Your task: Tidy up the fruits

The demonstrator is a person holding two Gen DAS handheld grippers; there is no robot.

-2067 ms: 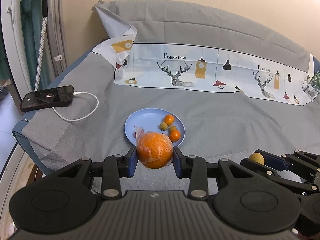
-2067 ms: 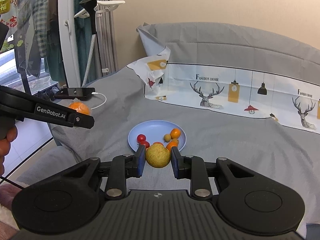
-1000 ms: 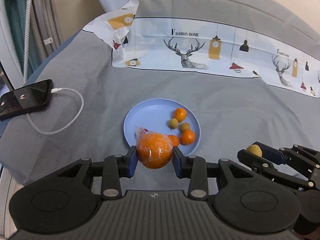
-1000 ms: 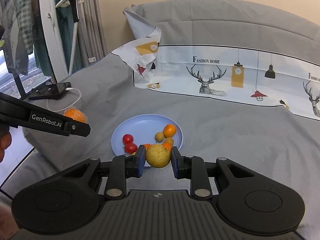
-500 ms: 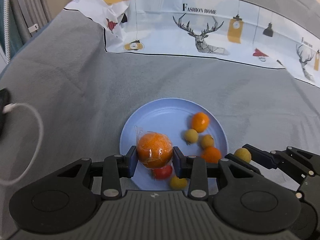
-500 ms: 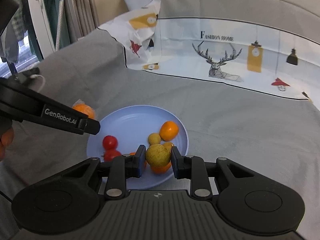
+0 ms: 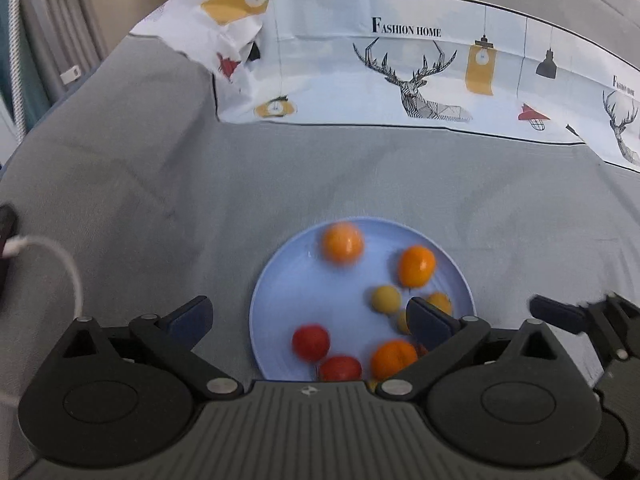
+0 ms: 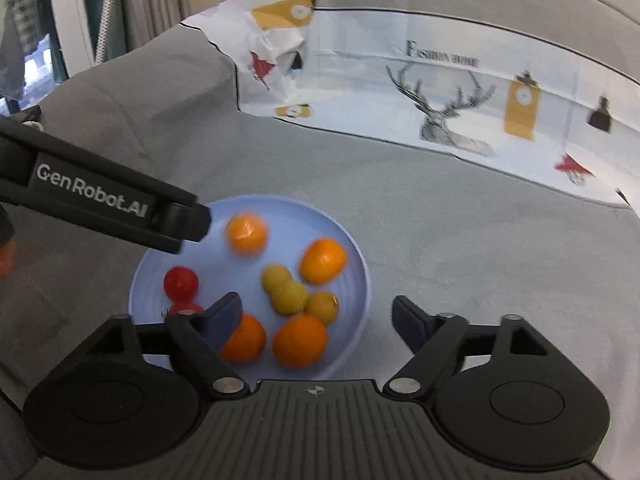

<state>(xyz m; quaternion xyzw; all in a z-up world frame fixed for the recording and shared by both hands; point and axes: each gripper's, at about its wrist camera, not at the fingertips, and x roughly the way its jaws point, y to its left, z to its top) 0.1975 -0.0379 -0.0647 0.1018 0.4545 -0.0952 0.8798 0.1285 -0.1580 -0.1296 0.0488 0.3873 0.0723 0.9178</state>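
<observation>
A light blue plate [image 7: 288,280] lies on the grey bedcover and holds several small fruits. My left gripper [image 7: 308,312] hovers over its near edge, jaws opening wide, nothing between them. The wrapped orange [image 7: 343,242] lies blurred at the plate's far side. Two red tomatoes [image 7: 311,342] sit near the front. In the right wrist view my right gripper [image 8: 318,312] is also opening and empty above the plate [image 8: 224,276]. The yellow fruit [image 8: 289,298] rests among the other fruits just beyond its fingers. The orange [image 8: 246,234] is blurred there too. One left gripper finger [image 8: 120,204] reaches in from the left.
A white printed cloth with deer drawings [image 7: 420,72] lies across the bedcover behind the plate. A white charging cable [image 7: 68,268] and a phone's edge [image 7: 6,220] are at the far left. One finger of the right gripper [image 7: 556,314] shows at the right.
Both grippers opened. The wrapped orange left the left jaws and moved to the plate's far side. The yellow fruit left the right jaws and lies among the plate's fruits.
</observation>
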